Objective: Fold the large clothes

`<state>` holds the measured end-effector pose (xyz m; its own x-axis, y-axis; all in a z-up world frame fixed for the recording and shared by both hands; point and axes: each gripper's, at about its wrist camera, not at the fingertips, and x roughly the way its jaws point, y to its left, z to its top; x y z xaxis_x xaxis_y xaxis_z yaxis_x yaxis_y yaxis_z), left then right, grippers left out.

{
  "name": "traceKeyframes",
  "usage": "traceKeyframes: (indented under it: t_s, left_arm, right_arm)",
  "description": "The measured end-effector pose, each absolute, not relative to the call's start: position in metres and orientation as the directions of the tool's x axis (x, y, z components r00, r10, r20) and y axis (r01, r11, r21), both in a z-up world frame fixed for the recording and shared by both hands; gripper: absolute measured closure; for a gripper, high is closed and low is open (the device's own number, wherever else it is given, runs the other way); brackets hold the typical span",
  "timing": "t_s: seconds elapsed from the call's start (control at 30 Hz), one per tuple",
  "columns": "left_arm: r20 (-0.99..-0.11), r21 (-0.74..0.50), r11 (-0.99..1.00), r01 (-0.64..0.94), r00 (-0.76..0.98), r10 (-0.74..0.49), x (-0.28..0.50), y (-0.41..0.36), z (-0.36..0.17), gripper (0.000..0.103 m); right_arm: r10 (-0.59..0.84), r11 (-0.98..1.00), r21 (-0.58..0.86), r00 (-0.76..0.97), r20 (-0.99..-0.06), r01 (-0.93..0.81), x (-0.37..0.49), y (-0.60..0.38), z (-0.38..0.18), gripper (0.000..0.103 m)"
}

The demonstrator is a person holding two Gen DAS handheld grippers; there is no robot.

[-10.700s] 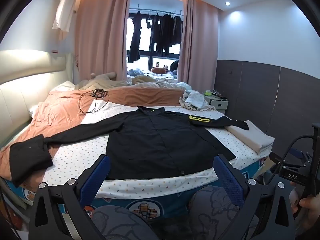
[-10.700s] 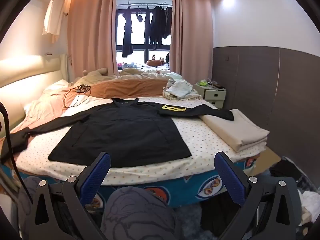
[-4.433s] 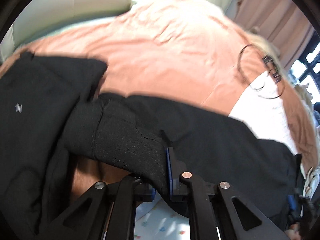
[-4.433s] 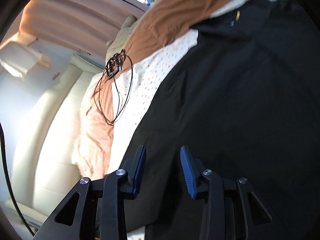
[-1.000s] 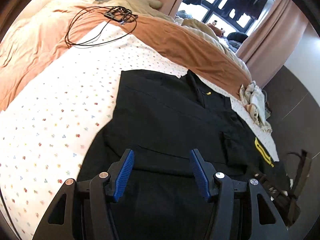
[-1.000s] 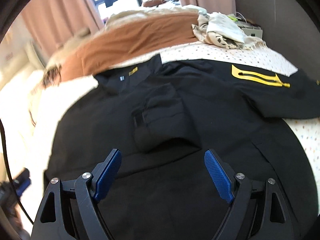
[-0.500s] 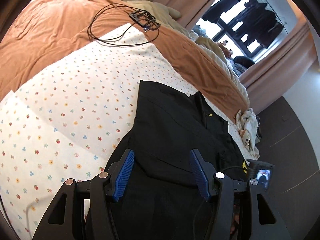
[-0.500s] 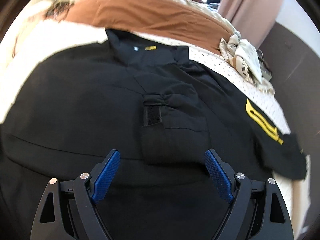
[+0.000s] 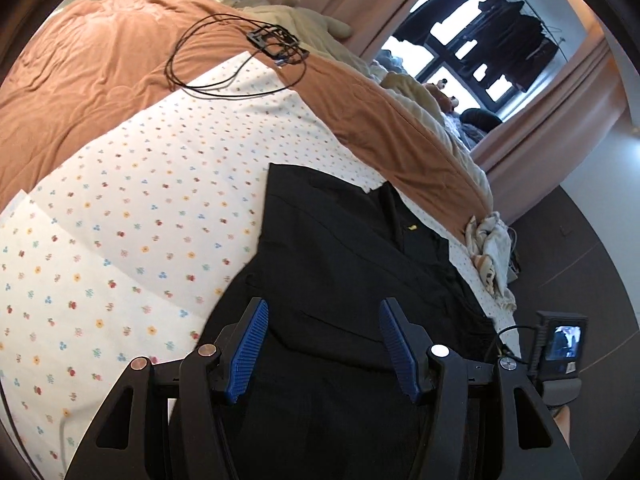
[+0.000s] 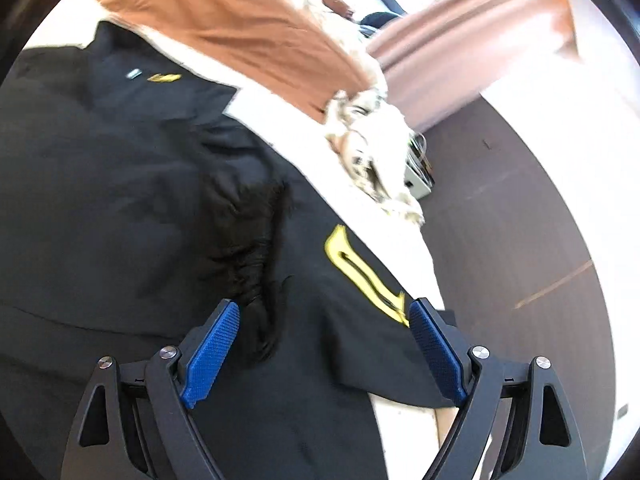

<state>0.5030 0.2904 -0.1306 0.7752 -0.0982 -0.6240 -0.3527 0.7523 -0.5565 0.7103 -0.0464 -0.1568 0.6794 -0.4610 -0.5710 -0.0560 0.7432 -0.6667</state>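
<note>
A large black jacket [image 9: 340, 264] lies flat on the flowered bedsheet [image 9: 132, 240], its left sleeve folded in across the chest. My left gripper [image 9: 322, 316] hovers open over the jacket's left side, nothing between its blue pads. In the right wrist view the jacket [image 10: 120, 184] fills the left half, and its right sleeve with a yellow stripe patch [image 10: 364, 276] stretches toward the bed's edge. My right gripper [image 10: 324, 316] stands wide open above that sleeve near the armpit, apart from the cloth. The picture there is blurred by motion.
An orange-brown blanket [image 9: 100, 64] covers the far side of the bed, with a coiled black cable [image 9: 240, 56] on it. A heap of pale cloth [image 9: 492, 252] sits at the bed's far right. Dark wall panels [image 10: 520, 240] and pink curtains [image 10: 460, 60] bound the right.
The right gripper has swung and rolled from over the jacket's chest to over the yellow-striped sleeve. The left gripper has drifted slightly and rolled a little; both stay open.
</note>
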Motion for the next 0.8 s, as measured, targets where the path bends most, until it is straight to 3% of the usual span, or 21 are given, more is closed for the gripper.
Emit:
traceKeyframes:
  t_s: [0.27, 0.47, 0.67, 0.8]
  left_arm:
    - [-0.649, -0.491, 0.818, -0.299, 0.752, -0.115, 0.515, 0.254, -0.123, 0.041]
    - [-0.63, -0.528, 0.815, -0.239, 0.754, -0.186, 0.528, 0.226, -0.127, 0.016]
    - [-0.64, -0.457, 0.861, -0.225, 0.755, -0.142, 0.539, 0.195, -0.122, 0.002]
    - [-0.663, -0.394, 0.887, -0.241, 0.743, -0.092, 0.544, 0.178, -0.126, 0.001]
  right_arm:
    - [-0.354, 0.886, -0.463, 0.638, -0.684, -0.005, 0.696, -0.152, -0.111, 0.017]
    - [-0.257, 0.954, -0.296, 0.616, -0.745, 0.041, 0.692, -0.226, -0.115, 0.017]
    - [-0.119, 0.99, -0.05, 0.599, -0.792, 0.13, 0.697, -0.308, -0.131, 0.021]
    - [-0.023, 0.98, 0.1, 0.603, -0.797, 0.17, 0.703, -0.353, -0.15, 0.029]
